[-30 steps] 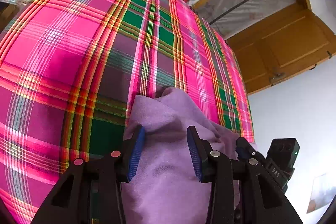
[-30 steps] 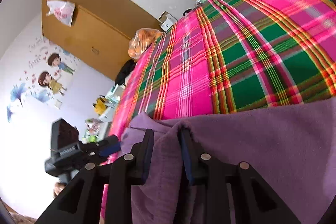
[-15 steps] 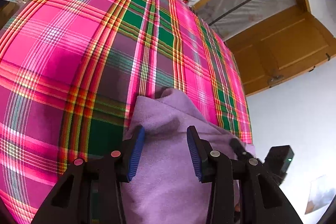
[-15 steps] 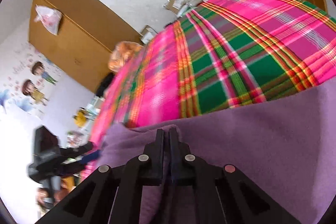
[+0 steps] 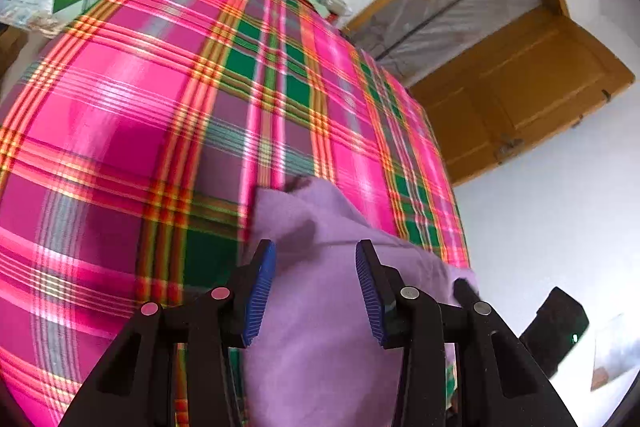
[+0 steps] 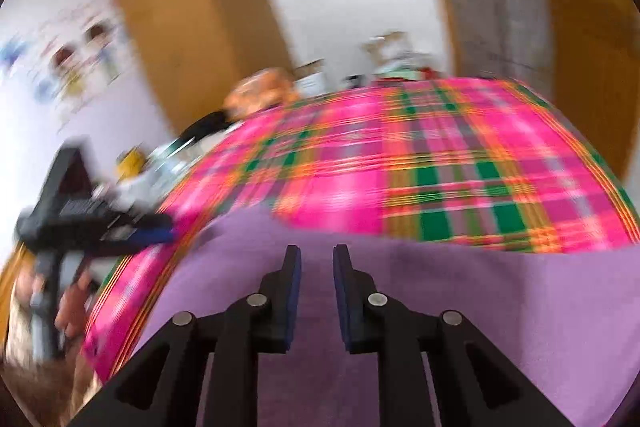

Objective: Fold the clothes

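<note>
My left tool (image 5: 316,287) spread wide over purple garment (image 5: 320,327) on plaid-covered worktop (image 5: 120,115), ready to pinch; my right tool (image 6: 314,279) parted, gripping nothing, view blurred.

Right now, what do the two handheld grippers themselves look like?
The left gripper is matte black plastic with ribbed blue finger pads and round silver pivot bolts. The right gripper matches: black frame, dark blue pads, silver bolts. No cables or markings show.
</note>
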